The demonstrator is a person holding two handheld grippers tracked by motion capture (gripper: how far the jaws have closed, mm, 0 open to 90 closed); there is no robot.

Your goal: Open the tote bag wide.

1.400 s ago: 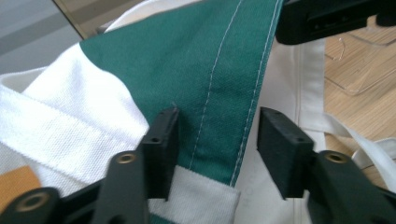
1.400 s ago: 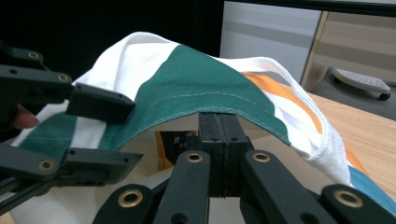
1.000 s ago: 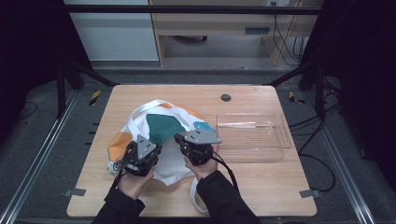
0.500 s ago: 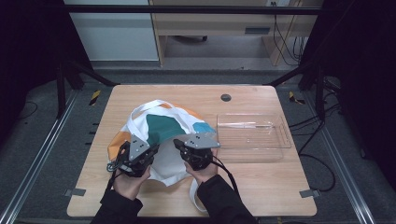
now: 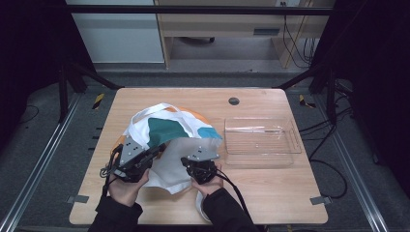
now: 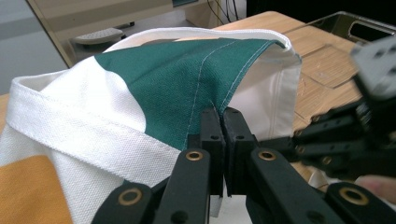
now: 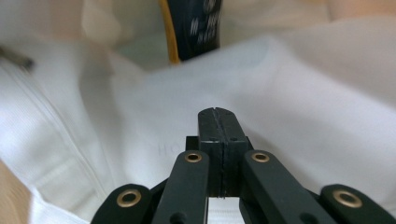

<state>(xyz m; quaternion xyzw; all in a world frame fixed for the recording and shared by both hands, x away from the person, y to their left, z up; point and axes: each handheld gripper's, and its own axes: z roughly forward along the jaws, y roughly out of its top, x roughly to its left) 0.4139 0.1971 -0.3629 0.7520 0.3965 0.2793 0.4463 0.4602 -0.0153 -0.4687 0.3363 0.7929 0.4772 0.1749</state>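
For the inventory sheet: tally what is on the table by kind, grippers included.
Cloth bag: 1
Clear plastic tray: 1
Grippers: 2, left gripper and right gripper
Total: 4

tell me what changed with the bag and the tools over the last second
The left tool has just been closing and now pinches the green panel of the tote bag, lifting that edge slightly. The right tool sank toward the white cloth, jaws shut. The clear plastic tray stayed put.
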